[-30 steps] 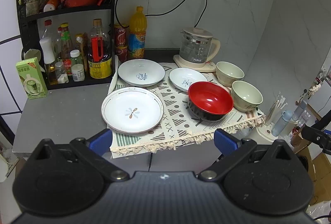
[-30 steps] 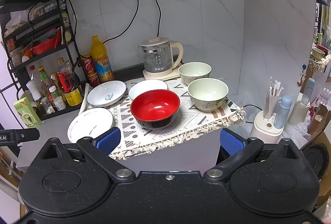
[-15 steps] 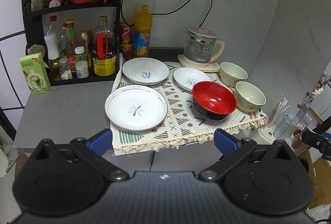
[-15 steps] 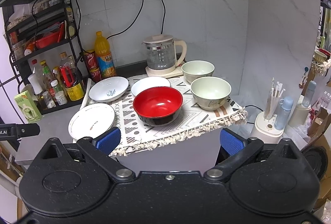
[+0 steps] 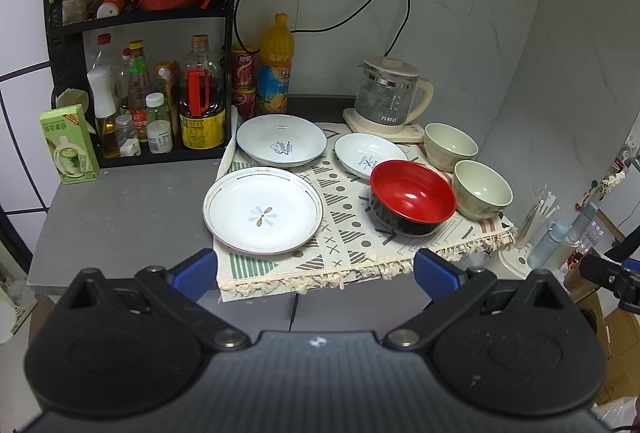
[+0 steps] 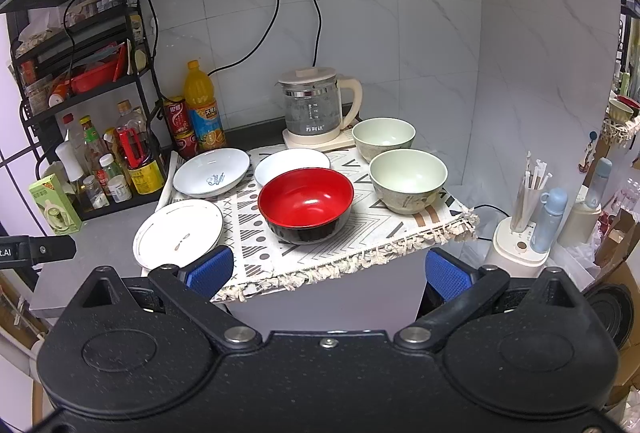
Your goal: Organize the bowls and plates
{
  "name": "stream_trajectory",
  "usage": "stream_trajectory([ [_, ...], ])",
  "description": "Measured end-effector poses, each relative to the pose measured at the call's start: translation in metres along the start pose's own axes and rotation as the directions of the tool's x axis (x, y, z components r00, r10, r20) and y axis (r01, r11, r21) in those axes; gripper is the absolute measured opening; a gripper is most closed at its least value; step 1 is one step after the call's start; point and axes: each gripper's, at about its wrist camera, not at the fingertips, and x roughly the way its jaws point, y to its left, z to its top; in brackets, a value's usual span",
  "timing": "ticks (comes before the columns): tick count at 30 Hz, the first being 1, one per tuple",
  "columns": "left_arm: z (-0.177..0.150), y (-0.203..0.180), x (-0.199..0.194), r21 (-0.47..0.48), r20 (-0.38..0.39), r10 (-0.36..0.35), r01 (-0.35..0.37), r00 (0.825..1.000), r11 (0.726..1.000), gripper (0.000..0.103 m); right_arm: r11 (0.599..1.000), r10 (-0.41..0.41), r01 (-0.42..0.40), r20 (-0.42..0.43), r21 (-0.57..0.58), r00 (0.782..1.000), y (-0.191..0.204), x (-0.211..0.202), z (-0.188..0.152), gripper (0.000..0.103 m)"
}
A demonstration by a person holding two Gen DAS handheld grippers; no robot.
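Note:
On a patterned cloth (image 5: 340, 237) lie a large white plate (image 5: 263, 215), a blue-rimmed plate (image 5: 281, 139) behind it, a small white plate (image 5: 366, 157), a red bowl (image 5: 412, 196) and two pale green bowls (image 5: 482, 189) (image 5: 450, 145). The same dishes show in the right wrist view: red bowl (image 6: 306, 205), green bowls (image 6: 407, 179) (image 6: 383, 137), plates (image 6: 178, 233) (image 6: 211, 173) (image 6: 292, 163). My left gripper (image 5: 316, 269) is open and empty, short of the cloth's front edge. My right gripper (image 6: 328, 273) is open and empty, in front of the red bowl.
A glass kettle (image 5: 386, 97) stands at the back. A black rack with bottles (image 5: 160, 105) and an orange juice bottle (image 5: 274, 67) stand at back left. A green carton (image 5: 68, 145) sits on the grey counter (image 5: 120, 217). A stand with straws and bottles (image 6: 532, 217) is right of the table.
Both grippers have shifted slightly, so the dishes sit a little higher and more to the right in both views. No dish has moved. Both stay open.

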Motion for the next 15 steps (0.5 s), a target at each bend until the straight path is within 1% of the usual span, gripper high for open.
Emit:
stream_trajectory([
  [15, -0.004, 0.0002, -0.0036, -0.004, 0.002, 0.006, -0.006, 1.0, 1.0, 0.103, 1.0, 0.005, -0.005, -0.001, -0.007, 1.0, -0.0017, -0.0017, -0.0012, 0.103],
])
